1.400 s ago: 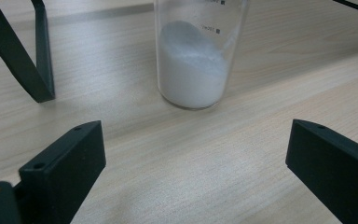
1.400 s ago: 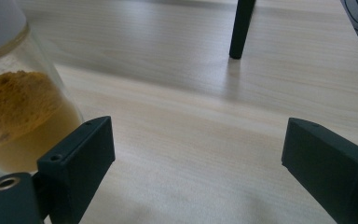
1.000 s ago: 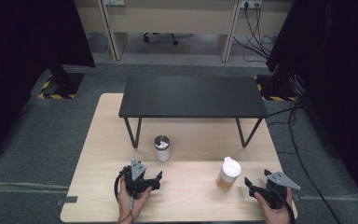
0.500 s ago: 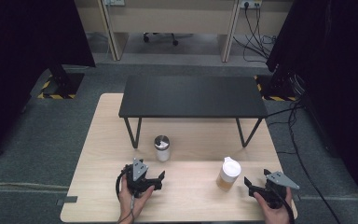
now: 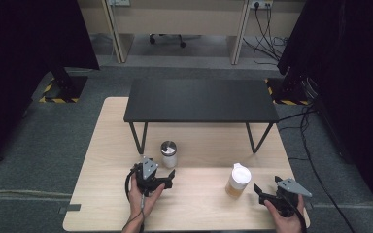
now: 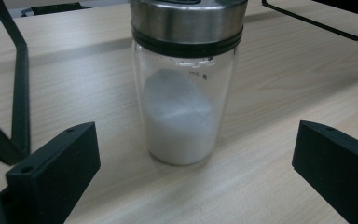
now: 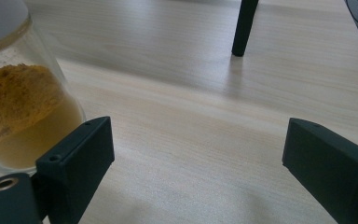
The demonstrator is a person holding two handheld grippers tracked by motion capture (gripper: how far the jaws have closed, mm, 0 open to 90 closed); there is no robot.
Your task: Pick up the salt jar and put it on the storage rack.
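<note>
Upright glass shaker (image 6: 184, 88) between wide-apart jaws

Ahead of left gripper (image 5: 167, 178): glass shaker (image 6: 186, 84) of white powder stands upright just beyond the wide-spread jaws, bare wood on both its sides.
Beyond the shaker: black stand (image 5: 201, 100), its leg (image 6: 18, 88) off to the left in the left gripper view.
Between the two grippers: open tabletop (image 5: 199, 204).
Ahead of right gripper (image 5: 261, 193): bare wood between the open jaws.
Beside right gripper: jar (image 7: 16, 98) of orange powder just past one jaw.
Farther ahead: another stand leg (image 7: 243, 28), well apart.
</note>
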